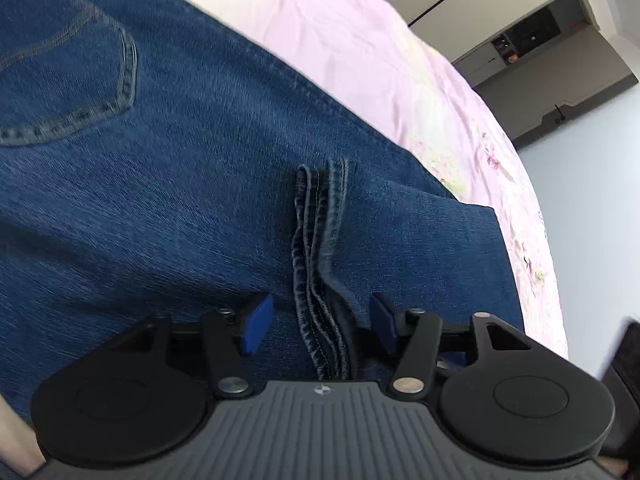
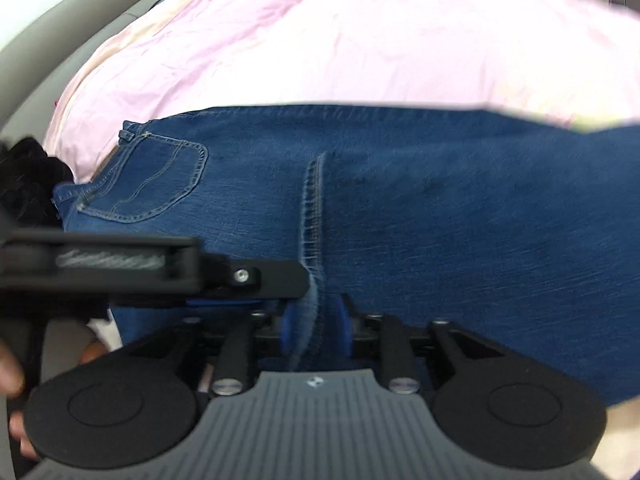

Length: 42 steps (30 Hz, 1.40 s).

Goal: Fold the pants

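Blue jeans [image 1: 168,184] lie on a pink bedsheet [image 1: 360,40], back pocket [image 1: 60,72] at the upper left. The leg hems [image 1: 320,248] are folded over onto the seat area. My left gripper [image 1: 316,326] is open, its blue pads either side of the stacked hems, not touching them. In the right wrist view the jeans [image 2: 440,220] span the frame, pocket [image 2: 160,184] at left. My right gripper [image 2: 318,330] is shut on the hem edge [image 2: 312,240]. The left gripper's finger [image 2: 256,278] reaches in from the left beside it.
The pink sheet [image 2: 320,48] extends behind the jeans. A grey headboard or wall [image 2: 60,40] curves at the left. Cabinets and shelving [image 1: 532,44] stand beyond the bed. A person's hand [image 2: 12,376] and dark hair [image 2: 28,184] show at the left edge.
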Each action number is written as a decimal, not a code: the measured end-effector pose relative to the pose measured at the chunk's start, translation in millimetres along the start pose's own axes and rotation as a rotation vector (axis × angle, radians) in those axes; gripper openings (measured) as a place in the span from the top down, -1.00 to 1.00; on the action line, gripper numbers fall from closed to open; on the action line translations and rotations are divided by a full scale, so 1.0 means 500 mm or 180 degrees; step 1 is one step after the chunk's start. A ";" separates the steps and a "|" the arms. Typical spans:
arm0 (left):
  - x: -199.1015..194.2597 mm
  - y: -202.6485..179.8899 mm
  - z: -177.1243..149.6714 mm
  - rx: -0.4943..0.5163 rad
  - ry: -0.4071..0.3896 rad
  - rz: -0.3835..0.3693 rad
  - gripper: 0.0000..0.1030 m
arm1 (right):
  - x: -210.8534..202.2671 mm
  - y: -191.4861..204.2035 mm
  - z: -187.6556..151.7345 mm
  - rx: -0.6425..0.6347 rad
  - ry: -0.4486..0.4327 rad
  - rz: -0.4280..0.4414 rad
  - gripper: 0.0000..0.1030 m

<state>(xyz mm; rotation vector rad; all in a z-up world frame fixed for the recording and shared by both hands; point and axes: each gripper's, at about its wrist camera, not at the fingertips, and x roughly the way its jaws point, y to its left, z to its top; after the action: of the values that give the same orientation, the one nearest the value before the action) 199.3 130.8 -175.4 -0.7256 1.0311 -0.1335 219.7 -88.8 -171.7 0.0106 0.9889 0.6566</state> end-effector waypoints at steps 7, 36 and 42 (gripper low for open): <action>0.047 0.016 -0.008 -0.0196 -0.0030 -0.0051 -0.40 | -0.072 -0.077 -0.057 0.0188 -0.0197 -0.0485 0.49; -0.252 -0.252 -0.023 0.1653 -0.1283 0.0321 0.85 | -0.180 -0.075 -0.030 -0.0170 -0.0497 -0.0851 0.39; -0.367 -0.287 0.048 0.1955 -0.1411 0.0516 0.86 | -0.233 -0.066 -0.002 -0.0201 -0.0666 -0.0715 0.37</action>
<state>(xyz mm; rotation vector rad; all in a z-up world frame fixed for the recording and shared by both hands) 154.1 111.5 53.7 -0.0975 0.5682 -0.1320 192.2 -176.2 -92.1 -0.0849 0.7540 0.4695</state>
